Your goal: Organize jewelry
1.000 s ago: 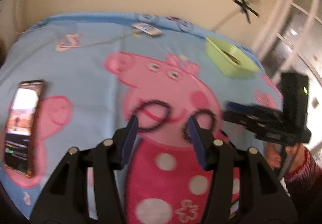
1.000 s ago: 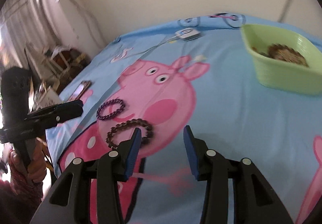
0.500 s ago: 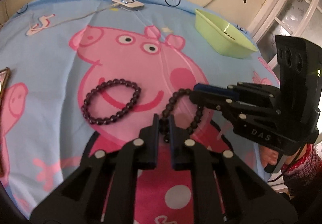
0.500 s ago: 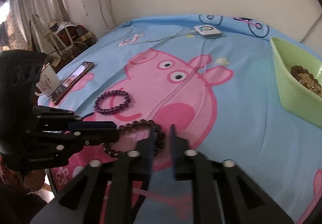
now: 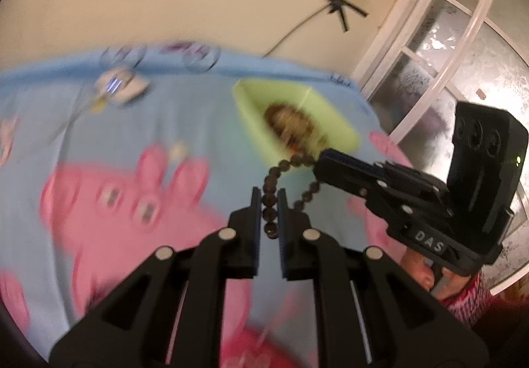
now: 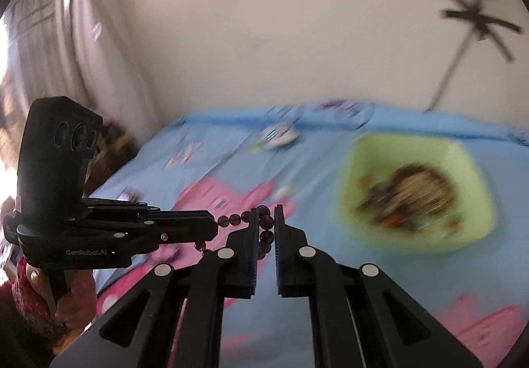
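**Left wrist view: both tools pinch one bead bracelet**

Left tool (image 5: 268, 194) is clamped on the dark bead bracelet (image 5: 269, 184). Right tool (image 6: 265, 211) grips the same loop from the other side. It hangs above the blue bed sheet (image 5: 185, 123), near the green bowl (image 6: 469, 169) of jewelry.

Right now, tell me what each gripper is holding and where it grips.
Both hold the same dark beaded bracelet: the left gripper pinches one side of the loop, the right gripper pinches another side.
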Demonstrator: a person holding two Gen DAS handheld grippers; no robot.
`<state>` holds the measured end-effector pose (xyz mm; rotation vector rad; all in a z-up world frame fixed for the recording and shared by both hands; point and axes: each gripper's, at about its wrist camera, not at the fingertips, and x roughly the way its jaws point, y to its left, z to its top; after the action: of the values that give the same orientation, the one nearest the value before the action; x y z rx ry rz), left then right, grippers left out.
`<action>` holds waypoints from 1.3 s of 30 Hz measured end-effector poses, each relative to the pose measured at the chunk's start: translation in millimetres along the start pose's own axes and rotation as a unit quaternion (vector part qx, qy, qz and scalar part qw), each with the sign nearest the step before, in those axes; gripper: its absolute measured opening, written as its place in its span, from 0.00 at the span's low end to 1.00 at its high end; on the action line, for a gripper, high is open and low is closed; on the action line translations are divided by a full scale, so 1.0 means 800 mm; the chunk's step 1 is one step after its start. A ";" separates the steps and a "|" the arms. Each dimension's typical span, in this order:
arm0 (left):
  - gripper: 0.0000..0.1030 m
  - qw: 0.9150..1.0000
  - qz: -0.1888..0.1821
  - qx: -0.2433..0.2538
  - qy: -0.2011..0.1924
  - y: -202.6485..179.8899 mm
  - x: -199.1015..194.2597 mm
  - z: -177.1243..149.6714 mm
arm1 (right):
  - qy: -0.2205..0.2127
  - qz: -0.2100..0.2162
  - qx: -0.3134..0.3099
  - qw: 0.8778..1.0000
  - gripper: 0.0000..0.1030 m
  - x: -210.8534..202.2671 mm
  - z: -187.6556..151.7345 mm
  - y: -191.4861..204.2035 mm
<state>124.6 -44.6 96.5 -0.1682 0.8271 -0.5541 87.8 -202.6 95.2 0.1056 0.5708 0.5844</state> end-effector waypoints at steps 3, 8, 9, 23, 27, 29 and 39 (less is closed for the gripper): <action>0.08 1.000 -0.011 0.015 -0.005 -0.026 0.042 0.056 | -0.026 -0.034 0.041 0.998 0.00 -0.013 0.025 -0.056; 0.28 0.997 0.077 0.015 0.018 -0.035 0.141 0.108 | -0.029 -0.110 0.085 0.990 0.00 0.015 0.036 -0.129; 0.27 0.996 0.081 0.006 0.022 -0.032 0.142 0.106 | -0.026 -0.122 0.104 0.987 0.00 0.014 0.029 -0.137; 0.28 0.987 0.134 -0.060 -0.070 0.094 -0.101 -0.098 | 0.004 0.022 0.139 0.990 0.00 0.011 -0.098 -0.006; 0.28 0.976 0.163 -0.124 -0.076 0.148 -0.143 -0.143 | 0.054 0.051 0.117 0.990 0.00 0.051 -0.110 0.039; 0.28 0.974 0.165 -0.137 -0.076 0.159 -0.149 -0.158 | 0.078 0.056 0.093 0.991 0.00 0.070 -0.112 0.063; 0.37 0.979 0.173 -0.102 -0.040 0.142 -0.108 -0.163 | 0.131 0.056 0.006 0.990 0.00 0.127 -0.088 0.133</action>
<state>27.1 105.8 25.1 -0.2263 0.8112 -0.1334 66.7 -62.5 14.1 0.0728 0.8284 0.7094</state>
